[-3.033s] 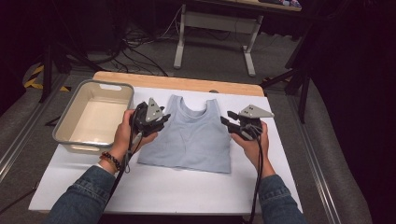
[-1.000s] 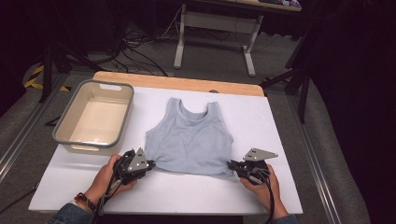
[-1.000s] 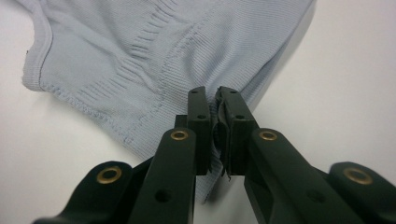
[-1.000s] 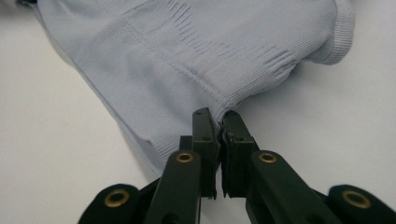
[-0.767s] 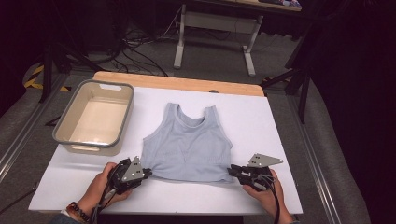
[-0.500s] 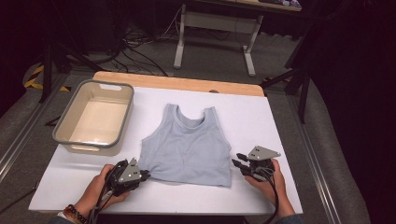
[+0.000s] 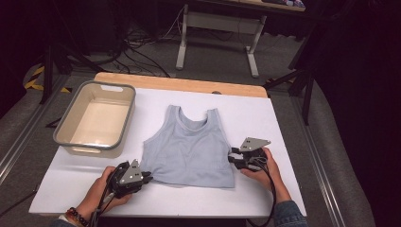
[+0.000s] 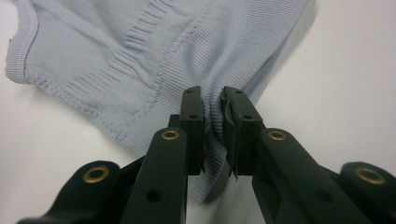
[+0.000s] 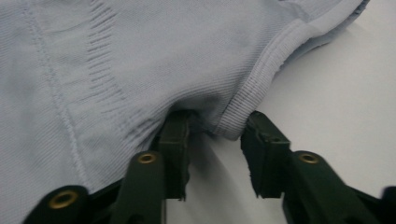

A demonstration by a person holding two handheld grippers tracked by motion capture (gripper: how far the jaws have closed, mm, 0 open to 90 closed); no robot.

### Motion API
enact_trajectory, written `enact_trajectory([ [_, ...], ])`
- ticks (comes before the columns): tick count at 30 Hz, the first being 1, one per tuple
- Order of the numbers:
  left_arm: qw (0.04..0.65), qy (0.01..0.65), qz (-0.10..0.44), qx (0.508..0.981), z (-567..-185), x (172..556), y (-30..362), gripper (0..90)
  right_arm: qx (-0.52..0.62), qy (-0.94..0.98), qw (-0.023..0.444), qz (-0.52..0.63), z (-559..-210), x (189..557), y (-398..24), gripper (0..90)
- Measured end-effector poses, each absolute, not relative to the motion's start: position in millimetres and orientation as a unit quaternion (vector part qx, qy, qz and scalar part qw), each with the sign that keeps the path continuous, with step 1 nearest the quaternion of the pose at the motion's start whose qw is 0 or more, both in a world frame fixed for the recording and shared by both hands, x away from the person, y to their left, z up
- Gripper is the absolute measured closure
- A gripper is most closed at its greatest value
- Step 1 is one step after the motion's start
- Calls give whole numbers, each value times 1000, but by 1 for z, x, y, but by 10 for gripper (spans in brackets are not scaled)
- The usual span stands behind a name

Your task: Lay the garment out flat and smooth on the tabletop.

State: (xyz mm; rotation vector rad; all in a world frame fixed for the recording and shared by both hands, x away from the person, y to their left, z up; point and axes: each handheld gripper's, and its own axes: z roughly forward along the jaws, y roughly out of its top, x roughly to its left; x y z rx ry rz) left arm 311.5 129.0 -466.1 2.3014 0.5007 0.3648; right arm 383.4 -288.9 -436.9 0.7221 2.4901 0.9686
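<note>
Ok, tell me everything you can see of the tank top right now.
The tank top is pale blue ribbed knit, sleeveless, with a scooped neck and banded edges. It lies flat on the white table, neck away from the person. The left gripper pinches its lower corner; the right gripper has opened, its jaws straddling the side edge without clamping it.

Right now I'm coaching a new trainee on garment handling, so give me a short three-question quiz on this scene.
1. True or false: the left gripper pinches fabric of the light blue tank top.
2. How do the right gripper's jaws stand? A) clamped on the top B) apart, with the edge of the top between them C) holding the tub
3. What lies inside the grey tub on the white table?

Key:
1. True; the jaws press a fold at the top's lower corner.
2. B; they have just been opening.
3. Nothing; its pale floor is bare.
</note>
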Motion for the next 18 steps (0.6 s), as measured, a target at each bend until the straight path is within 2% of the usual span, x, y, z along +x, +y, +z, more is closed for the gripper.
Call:
enact_trajectory([
  [2,369,193,143,898,-466,312,129,794,254,885,184,344,-438,384,-287,738],
  [5,367,191,146,899,-466,311,129,793,253,886,190,338,-437,382,-289,774],
  [18,362,176,161,901,-465,307,125,832,290,876,204,326,-427,380,-312,804],
])
